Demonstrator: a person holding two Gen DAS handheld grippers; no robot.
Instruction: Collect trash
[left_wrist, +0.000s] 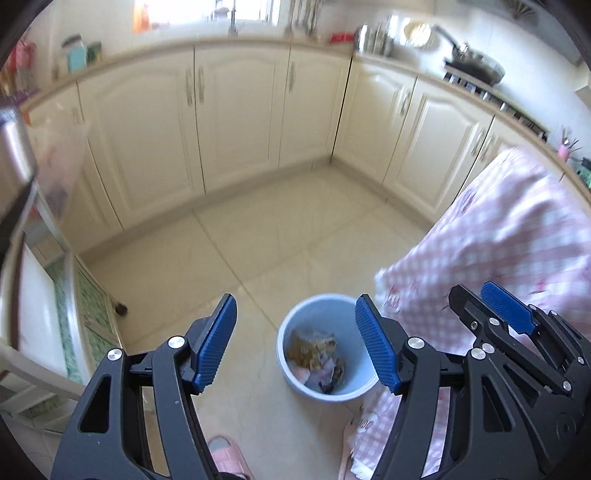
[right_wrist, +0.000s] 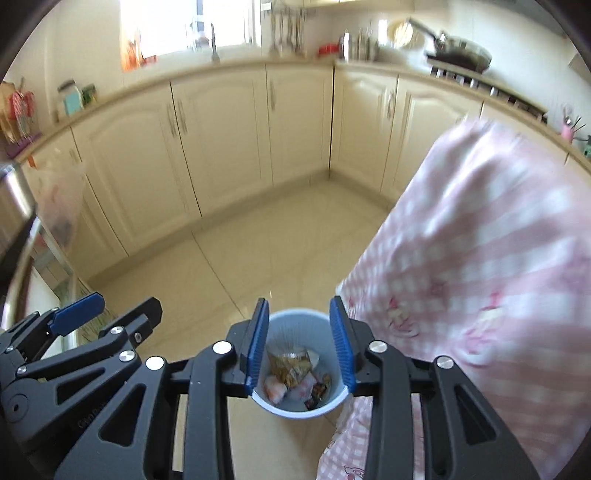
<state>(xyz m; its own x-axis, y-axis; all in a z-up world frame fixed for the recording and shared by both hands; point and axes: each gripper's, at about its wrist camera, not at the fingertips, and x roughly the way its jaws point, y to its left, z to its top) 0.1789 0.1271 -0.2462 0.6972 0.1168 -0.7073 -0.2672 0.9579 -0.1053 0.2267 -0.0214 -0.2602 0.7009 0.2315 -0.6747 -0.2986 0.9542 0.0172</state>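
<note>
A light blue bin (left_wrist: 285, 354) stands on the tiled floor below both grippers, with crumpled wrappers and other trash (left_wrist: 314, 350) inside. In the left wrist view my left gripper (left_wrist: 297, 345) hangs above it, open, with nothing between its blue pads. My right gripper (left_wrist: 480, 306) shows beside it at the right. In the right wrist view my right gripper (right_wrist: 299, 343) is open over the bin (right_wrist: 295, 412), framing the trash (right_wrist: 291, 365) far below, and holds nothing. The left gripper (right_wrist: 114, 310) appears at the left edge.
A pink checked cloth (left_wrist: 498, 240) hangs at the right, close to the bin, and also fills the right of the right wrist view (right_wrist: 480, 258). Cream cabinets (left_wrist: 236, 122) line the far walls. A pink slipper (left_wrist: 225, 454) is at the bottom. A shelf unit (left_wrist: 37, 295) stands left.
</note>
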